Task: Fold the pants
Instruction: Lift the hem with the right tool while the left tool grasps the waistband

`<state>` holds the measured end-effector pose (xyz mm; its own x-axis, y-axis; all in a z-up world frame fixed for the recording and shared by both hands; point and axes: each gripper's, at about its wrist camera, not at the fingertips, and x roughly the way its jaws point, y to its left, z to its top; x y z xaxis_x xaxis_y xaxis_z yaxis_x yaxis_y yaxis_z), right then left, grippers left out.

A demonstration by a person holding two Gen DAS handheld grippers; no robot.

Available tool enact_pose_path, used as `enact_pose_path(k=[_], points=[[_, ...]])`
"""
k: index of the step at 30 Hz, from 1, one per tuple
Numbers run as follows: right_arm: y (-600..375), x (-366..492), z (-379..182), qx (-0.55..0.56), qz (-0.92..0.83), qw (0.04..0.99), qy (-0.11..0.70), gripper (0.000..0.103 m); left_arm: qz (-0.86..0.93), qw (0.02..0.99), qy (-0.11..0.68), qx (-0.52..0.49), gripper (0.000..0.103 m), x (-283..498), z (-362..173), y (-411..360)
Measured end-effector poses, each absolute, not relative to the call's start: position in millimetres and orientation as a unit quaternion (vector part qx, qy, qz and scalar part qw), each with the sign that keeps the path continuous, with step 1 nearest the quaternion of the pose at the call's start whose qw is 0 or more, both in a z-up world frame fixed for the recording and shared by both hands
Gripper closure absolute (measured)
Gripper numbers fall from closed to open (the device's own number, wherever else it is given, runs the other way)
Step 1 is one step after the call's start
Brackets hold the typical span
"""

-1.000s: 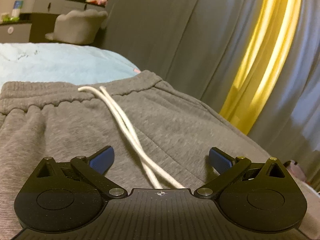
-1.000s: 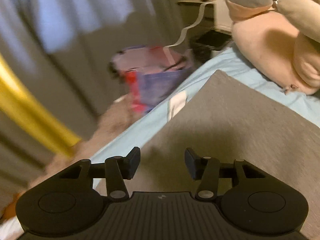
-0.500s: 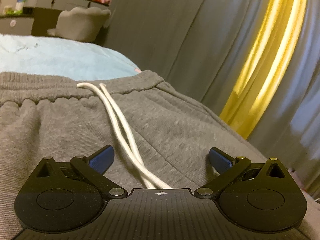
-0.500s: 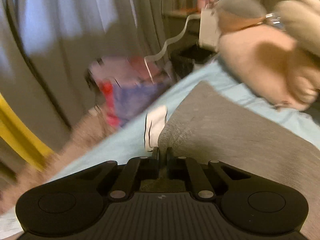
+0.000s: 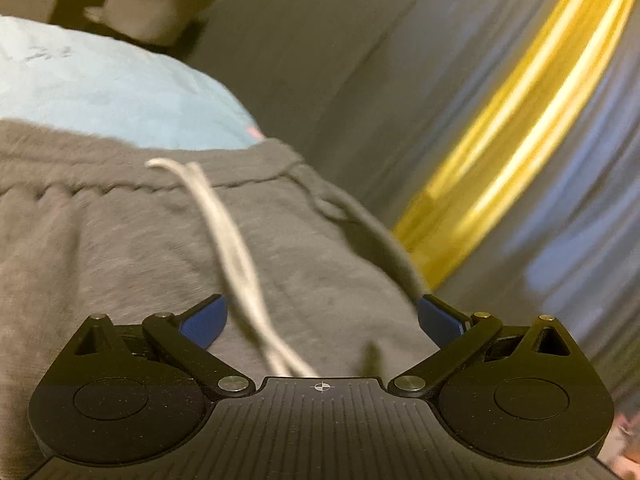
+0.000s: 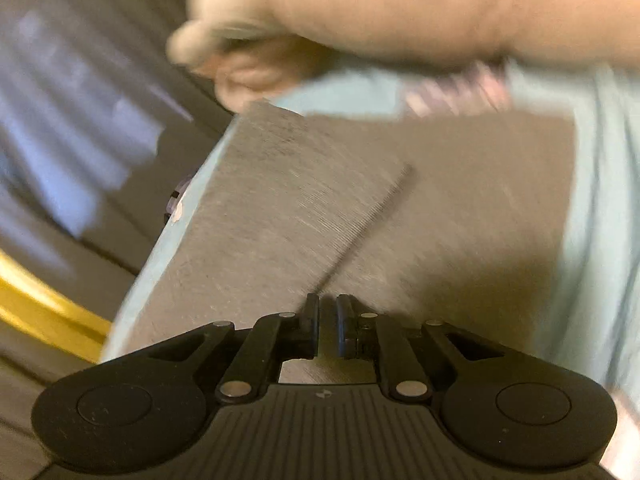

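Ahead of my right tool a big plush toy [image 6: 400, 12] blocks the far end of the bed [image 6: 600, 200]. Curtains [image 5: 360, 60] hang just beyond the bed's edge; my left side is open.

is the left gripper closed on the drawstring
No, the left gripper stands wide open, its blue pads well apart on either side of the white drawstring lying on the grey pants.

Pants [image 5: 120, 260] lie on the bed [image 5: 100, 92], drawstring [image 5: 236, 256] on top.
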<state>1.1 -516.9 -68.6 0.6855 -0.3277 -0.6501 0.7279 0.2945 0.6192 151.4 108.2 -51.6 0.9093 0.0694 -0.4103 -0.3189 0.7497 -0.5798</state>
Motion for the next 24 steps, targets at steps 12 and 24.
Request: enact_pose_path(k=[12, 24], points=[[-548.9, 30.9, -83.3, 0.558, -0.248, 0.778, 0.148, 0.069, -0.001, 0.854, 0.317, -0.412, 0.0, 307.2, -9.8, 149.8], [-564.1, 54.8, -81.0, 0.555, -0.244, 0.772, 0.193, 0.097, 0.011, 0.825, 0.4, -0.4, 0.094, 393.2, -42.2, 137.8]])
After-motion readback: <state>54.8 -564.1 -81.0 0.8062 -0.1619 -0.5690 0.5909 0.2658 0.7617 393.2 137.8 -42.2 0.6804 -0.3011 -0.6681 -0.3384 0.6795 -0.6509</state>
